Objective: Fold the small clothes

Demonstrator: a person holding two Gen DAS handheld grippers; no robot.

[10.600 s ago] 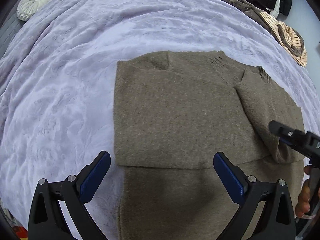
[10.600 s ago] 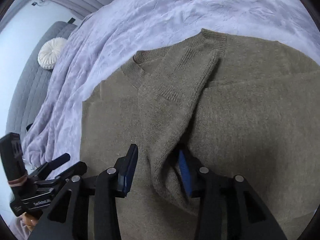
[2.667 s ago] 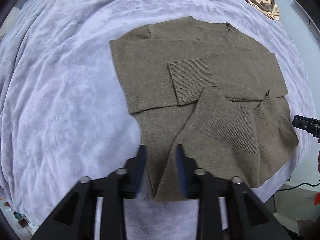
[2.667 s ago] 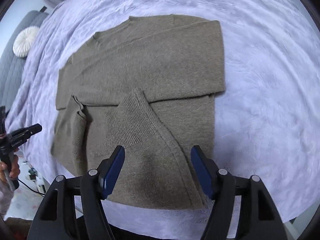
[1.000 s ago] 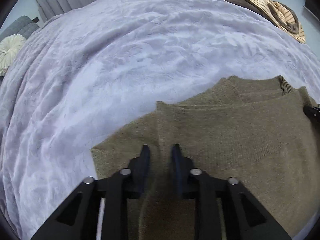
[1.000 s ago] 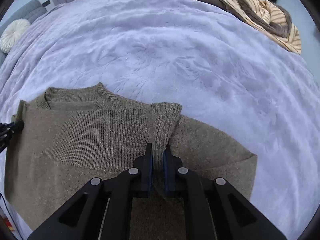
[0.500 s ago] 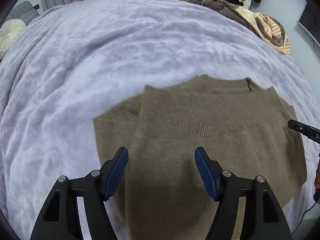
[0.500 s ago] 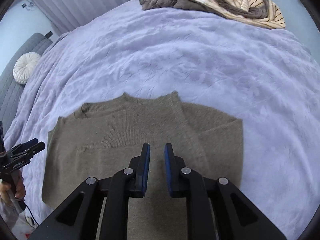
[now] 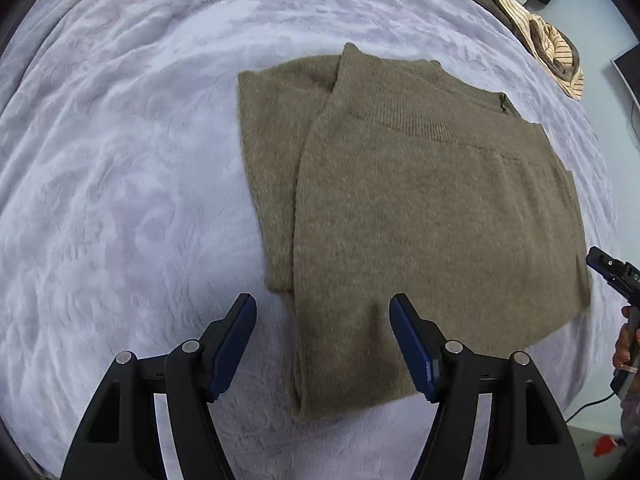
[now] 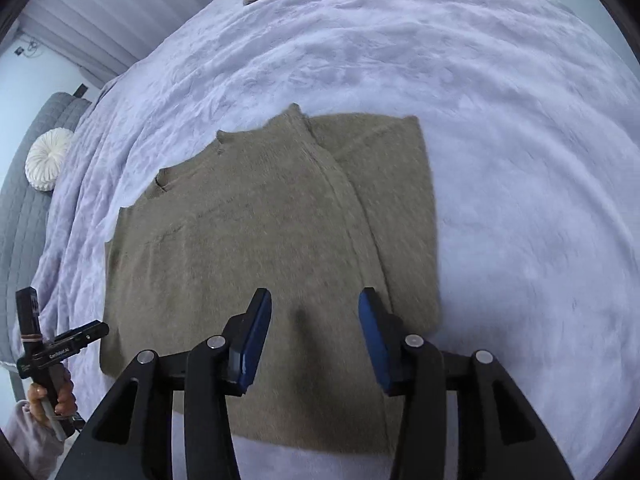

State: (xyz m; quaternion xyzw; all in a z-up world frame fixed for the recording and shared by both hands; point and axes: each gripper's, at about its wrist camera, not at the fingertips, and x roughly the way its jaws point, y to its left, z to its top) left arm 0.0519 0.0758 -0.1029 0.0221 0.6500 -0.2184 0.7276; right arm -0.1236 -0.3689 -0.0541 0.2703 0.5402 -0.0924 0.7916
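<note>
Sweater (image 9: 420, 208): olive knit, folded flat on the lavender bed cover (image 9: 120, 200), neckline at the far edge, fold edge nearest the grippers; long axis hard to judge (fisheye bends it).
Hidden: sleeves tucked inside the fold, out of sight.
Left gripper (image 9: 323, 344): jaws wide apart, above the sweater's near corner, holding nothing.
Right gripper (image 10: 312, 338): jaws opening, nothing between them, over the sweater's near edge.
Clothes pile (image 9: 536, 24): cut off at the frame's edge.

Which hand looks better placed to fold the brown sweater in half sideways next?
Probably the left. The left gripper hovers open over the sweater side edge and corner; the right gripper, jaws opening, hangs over its middle.
</note>
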